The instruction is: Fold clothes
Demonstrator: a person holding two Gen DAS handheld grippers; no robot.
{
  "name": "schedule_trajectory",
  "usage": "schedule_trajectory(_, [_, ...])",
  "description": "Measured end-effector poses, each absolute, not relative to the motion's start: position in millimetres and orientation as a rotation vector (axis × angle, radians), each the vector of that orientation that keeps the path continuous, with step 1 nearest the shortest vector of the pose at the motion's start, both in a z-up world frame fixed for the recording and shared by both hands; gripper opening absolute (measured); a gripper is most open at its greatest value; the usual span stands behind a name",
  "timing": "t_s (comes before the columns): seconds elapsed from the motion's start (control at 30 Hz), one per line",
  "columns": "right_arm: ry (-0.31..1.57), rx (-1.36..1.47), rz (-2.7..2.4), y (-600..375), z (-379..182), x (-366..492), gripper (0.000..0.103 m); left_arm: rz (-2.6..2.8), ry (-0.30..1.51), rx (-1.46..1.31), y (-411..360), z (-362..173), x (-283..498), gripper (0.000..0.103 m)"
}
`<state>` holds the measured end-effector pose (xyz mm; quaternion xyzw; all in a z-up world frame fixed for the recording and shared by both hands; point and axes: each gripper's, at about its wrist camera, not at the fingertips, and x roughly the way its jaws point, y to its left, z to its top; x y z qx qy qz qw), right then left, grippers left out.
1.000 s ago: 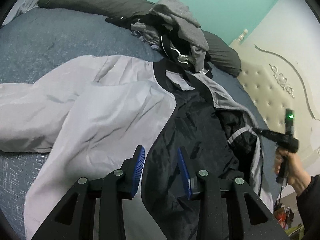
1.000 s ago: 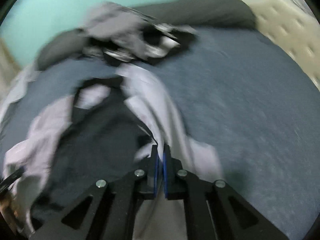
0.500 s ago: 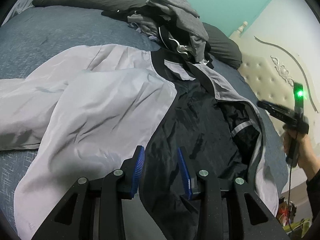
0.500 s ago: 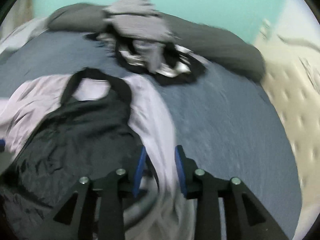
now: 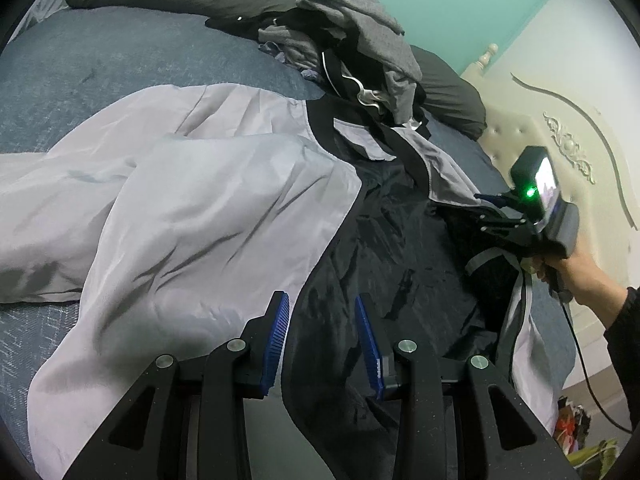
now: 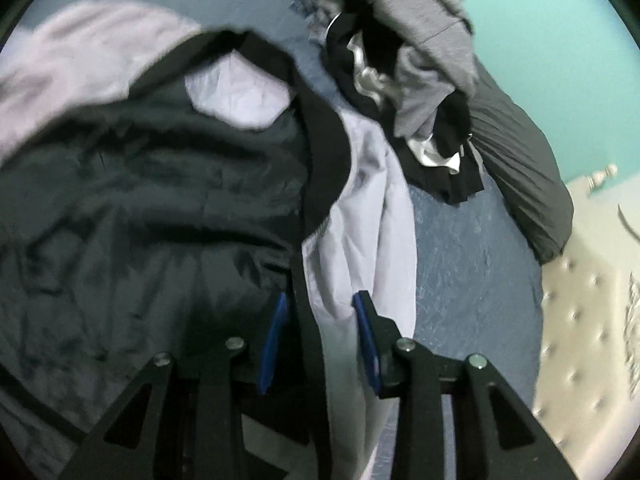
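The grey-and-black jacket [image 5: 224,208] sprawls open across the bed [image 5: 100,64], filling mid-frame. Left gripper [image 5: 322,340] released above its hem; right gripper [image 6: 320,336], jaws just narrowing, apparently straddles the blurred front edge ungripped.

jacket hem [image 5: 340,420]: hidden behind the left claw's [image 5: 322,344] arms, cut by the bottom edge
right-wrist view: motion-blurred; clothes pile [image 6: 400,60] indistinct
person's sleeve [image 5: 624,340]: cut off at right edge
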<state>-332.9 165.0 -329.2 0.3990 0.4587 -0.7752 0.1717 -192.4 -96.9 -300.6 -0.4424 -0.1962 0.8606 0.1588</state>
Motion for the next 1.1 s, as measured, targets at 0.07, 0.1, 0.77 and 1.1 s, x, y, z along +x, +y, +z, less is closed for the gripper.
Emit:
schedule_trajectory(0.07, [1.234, 1.201, -2.23, 178, -330, -345, 0.027, 2.456, -0.565, -1.27, -97, -302, -193, 0.038])
schedule_trajectory(0.1, [1.202, 1.227, -2.25, 184, -329, -350, 0.018, 2.456, -0.566, -1.272, -98, -303, -193, 0.038])
schedule_trajectory(0.77, [0.146, 1.148, -2.197, 199, -235, -347, 0.005, 2.447, -0.587, -1.275, -99, -306, -193, 0.038])
schedule_trajectory(1.1, [0.292, 1.376, -2.169, 145, -287, -339, 0.007, 2.44, -0.603, -1.27, -102, -304, -194, 0.038])
